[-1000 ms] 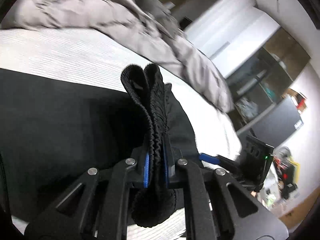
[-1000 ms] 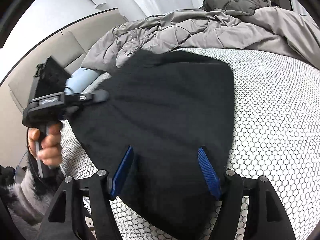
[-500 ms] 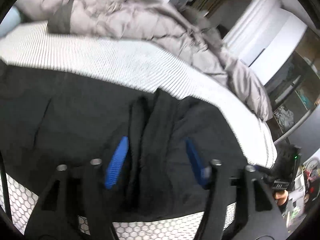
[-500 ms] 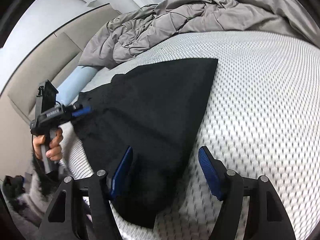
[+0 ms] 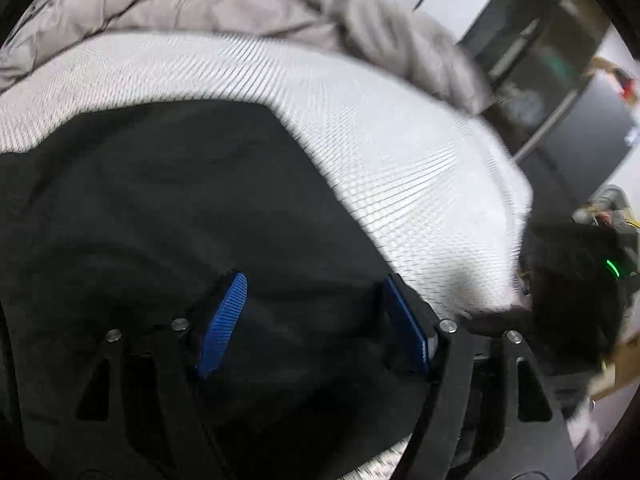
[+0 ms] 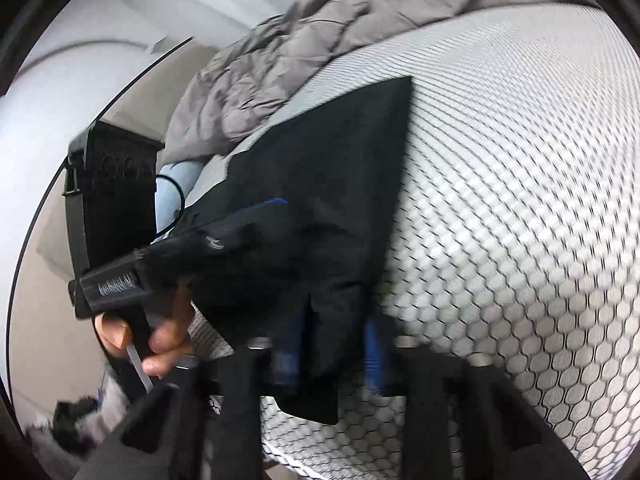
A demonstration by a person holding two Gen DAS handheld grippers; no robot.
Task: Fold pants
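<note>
Pants (image 6: 320, 184) lie flat and dark on the honeycomb-pattern bed (image 6: 520, 200), pretty much folded into a compact slab, grey duvet (image 6: 320, 32) bunched behind. Left tongs (image 5: 316, 320) hover spread wide over the cloth, gripping nothing. Right tongs (image 6: 332, 354) look pinched on the near corner, probably to drag or square it, though blur makes that a guess.

Pants (image 5: 168, 216) – matt blk cloth; mattress (image 6: 520, 200) – honeycomb mesh.
</note>
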